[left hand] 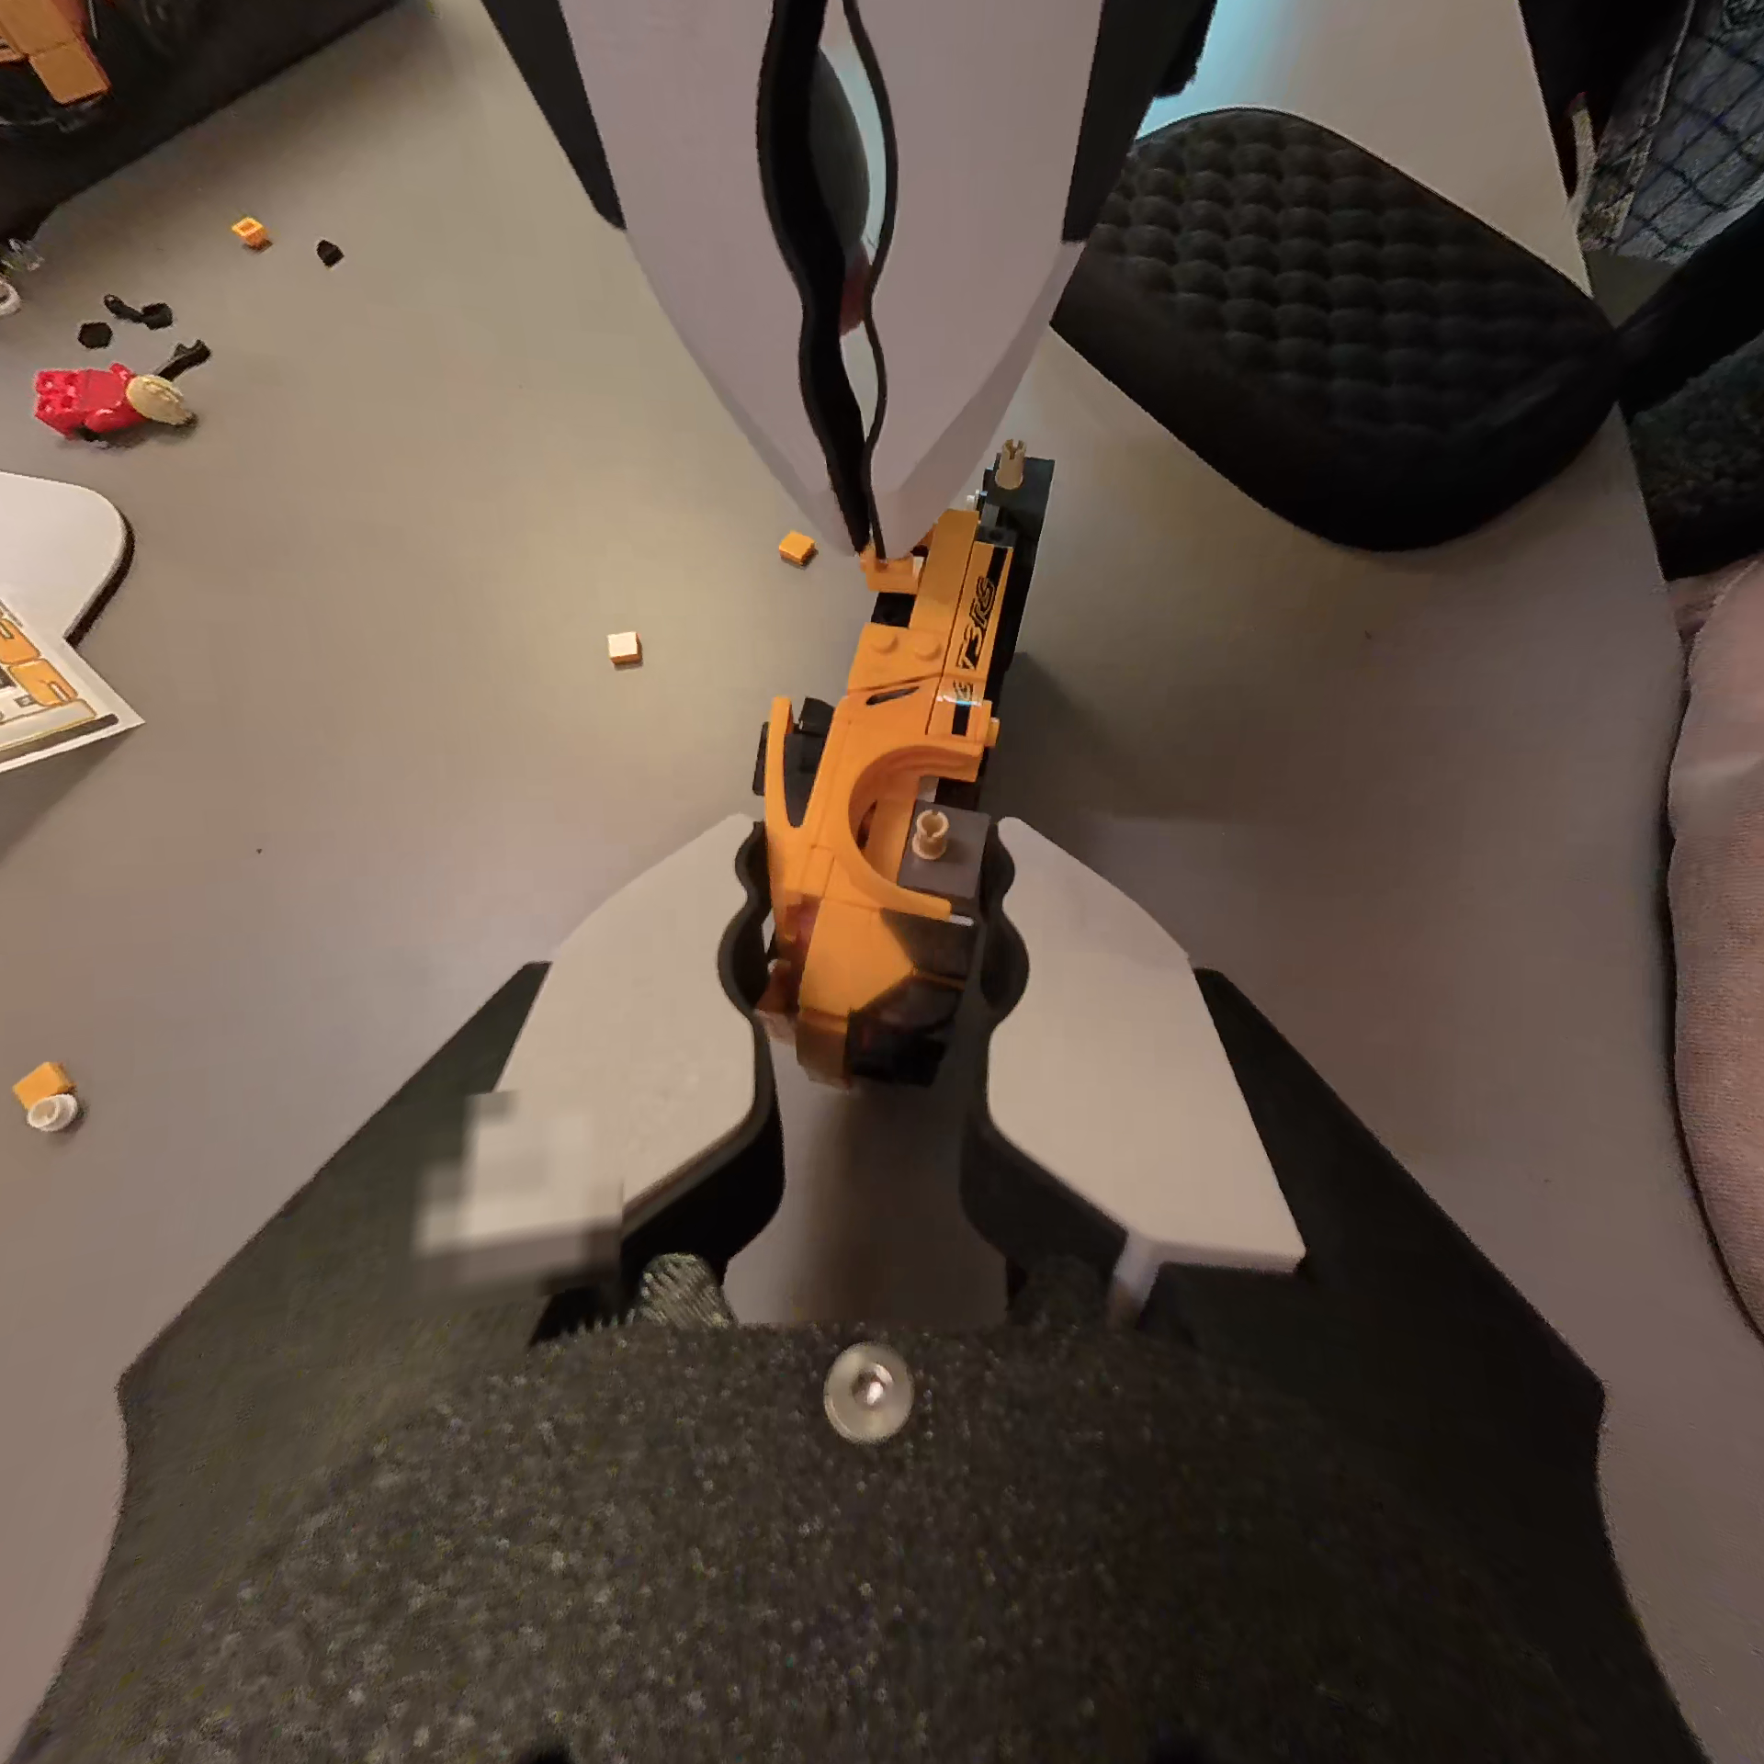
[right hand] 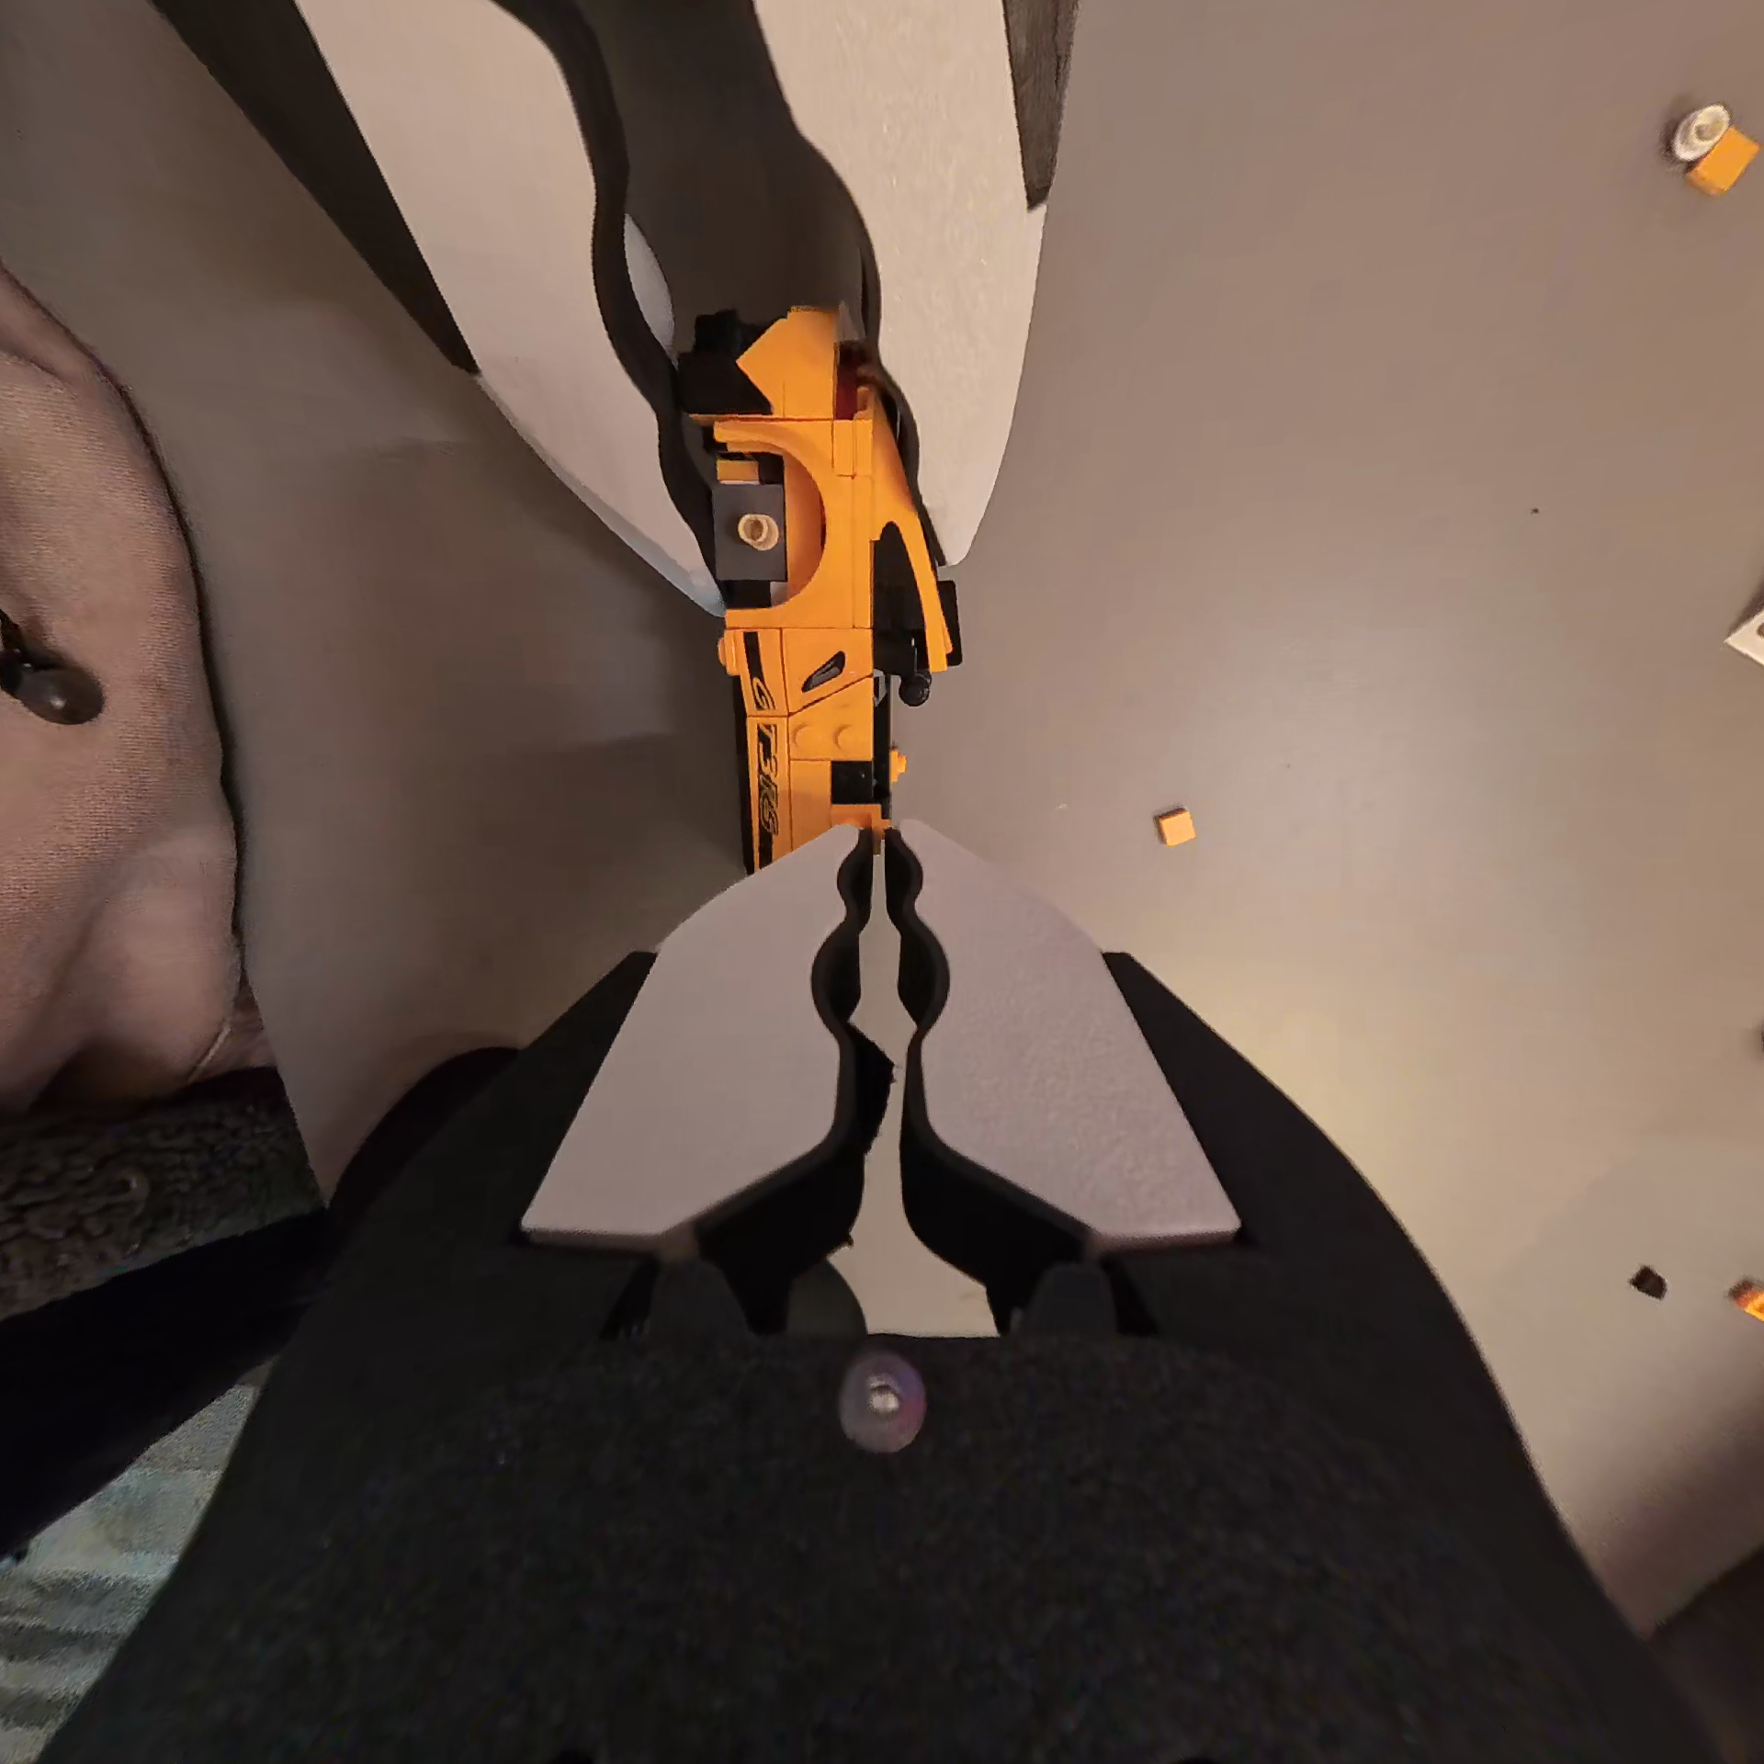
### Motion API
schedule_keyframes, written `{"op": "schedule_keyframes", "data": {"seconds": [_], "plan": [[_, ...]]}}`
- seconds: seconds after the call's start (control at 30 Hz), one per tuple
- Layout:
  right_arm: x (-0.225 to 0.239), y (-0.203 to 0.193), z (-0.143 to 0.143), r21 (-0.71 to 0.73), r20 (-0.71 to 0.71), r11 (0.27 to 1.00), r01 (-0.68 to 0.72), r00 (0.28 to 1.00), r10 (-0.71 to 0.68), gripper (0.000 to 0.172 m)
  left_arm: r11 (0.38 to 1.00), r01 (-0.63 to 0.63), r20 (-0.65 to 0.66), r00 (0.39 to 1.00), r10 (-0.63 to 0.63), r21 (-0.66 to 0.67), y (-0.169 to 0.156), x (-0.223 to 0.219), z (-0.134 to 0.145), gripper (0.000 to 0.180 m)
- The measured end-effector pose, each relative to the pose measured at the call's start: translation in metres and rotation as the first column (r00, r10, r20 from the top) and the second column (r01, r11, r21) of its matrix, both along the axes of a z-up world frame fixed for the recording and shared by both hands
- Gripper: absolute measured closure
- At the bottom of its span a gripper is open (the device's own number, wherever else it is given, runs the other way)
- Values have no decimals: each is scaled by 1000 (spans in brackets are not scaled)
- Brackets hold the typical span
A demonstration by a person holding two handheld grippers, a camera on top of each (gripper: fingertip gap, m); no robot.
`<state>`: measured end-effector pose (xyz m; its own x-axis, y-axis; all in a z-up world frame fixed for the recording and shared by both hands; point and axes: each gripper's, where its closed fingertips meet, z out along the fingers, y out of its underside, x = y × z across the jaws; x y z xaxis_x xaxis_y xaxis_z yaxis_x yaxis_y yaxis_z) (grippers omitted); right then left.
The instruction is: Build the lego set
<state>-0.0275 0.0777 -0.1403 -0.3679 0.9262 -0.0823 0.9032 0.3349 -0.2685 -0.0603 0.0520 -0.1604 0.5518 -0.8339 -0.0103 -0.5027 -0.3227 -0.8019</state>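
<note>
A part-built orange and black toy brick car body (left hand: 888, 840) stands on its side on the grey table (left hand: 430, 859) (tan axle pins exposed); a small orange tile (right hand: 871, 829) sits on its end.

Loose orange bricks (left hand: 797, 548) (small ones) and a red brick figure (left hand: 100, 401) dot the grey table (left hand: 430, 573).

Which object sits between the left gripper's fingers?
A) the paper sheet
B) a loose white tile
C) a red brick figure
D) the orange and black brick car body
D: in the left wrist view the left gripper has its fingers on either side of the orange and black brick car body.
</note>
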Motion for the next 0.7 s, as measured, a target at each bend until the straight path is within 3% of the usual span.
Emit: {"op": "schedule_keyframes", "data": {"seconds": [0.37,0.7], "plan": [[3,-5,0,84,107,996,43,993,-52,170,997,-24,-53,998,27,72,-4,2,0,139],[4,-7,0,131,122,990,43,991,-59,170,995,-23,-57,998,29,98,-6,2,0,139]]}}
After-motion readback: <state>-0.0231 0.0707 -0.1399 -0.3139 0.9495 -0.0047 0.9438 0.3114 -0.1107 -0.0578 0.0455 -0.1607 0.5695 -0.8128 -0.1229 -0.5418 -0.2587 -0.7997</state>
